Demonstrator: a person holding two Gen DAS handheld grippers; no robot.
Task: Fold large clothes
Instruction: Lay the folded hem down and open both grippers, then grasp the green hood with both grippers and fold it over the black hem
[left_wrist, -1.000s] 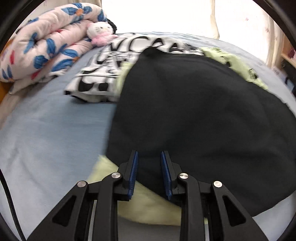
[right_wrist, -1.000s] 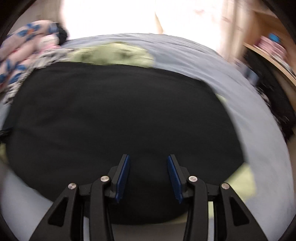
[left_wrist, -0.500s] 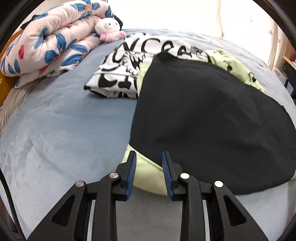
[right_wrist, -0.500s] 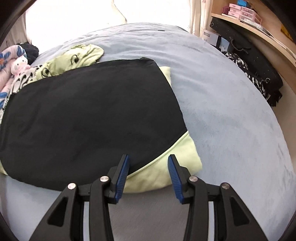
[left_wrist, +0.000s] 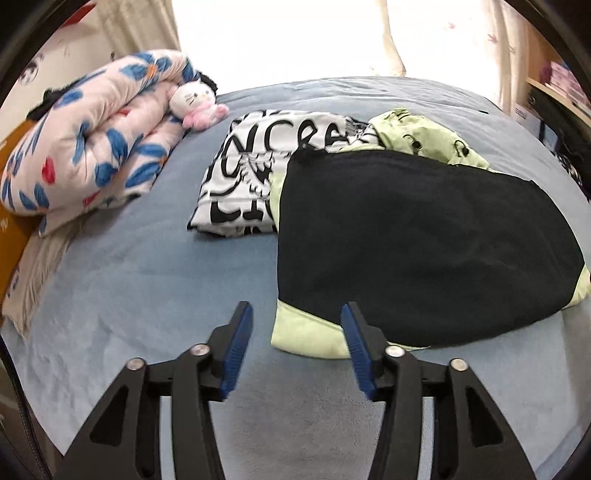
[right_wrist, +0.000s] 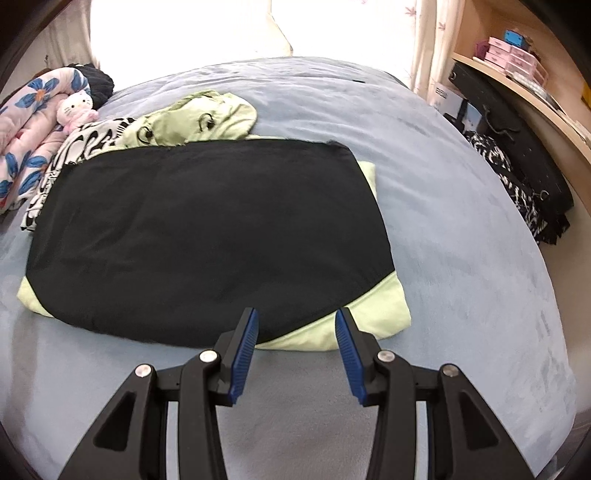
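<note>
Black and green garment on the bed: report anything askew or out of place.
The black panel lies skewed on the light green layer, whose corners stick out unevenly. The green hood lies bunched at the far edge. The garment overlaps the black-and-white folded garment.

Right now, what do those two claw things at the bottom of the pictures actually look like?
Both look alike. The left gripper and the right gripper each have two black plastic arms with triangular cut-outs and silver screw heads. The jaws are lined with ribbed blue pads. A thin dark cable runs along the edge of the left view.
</note>
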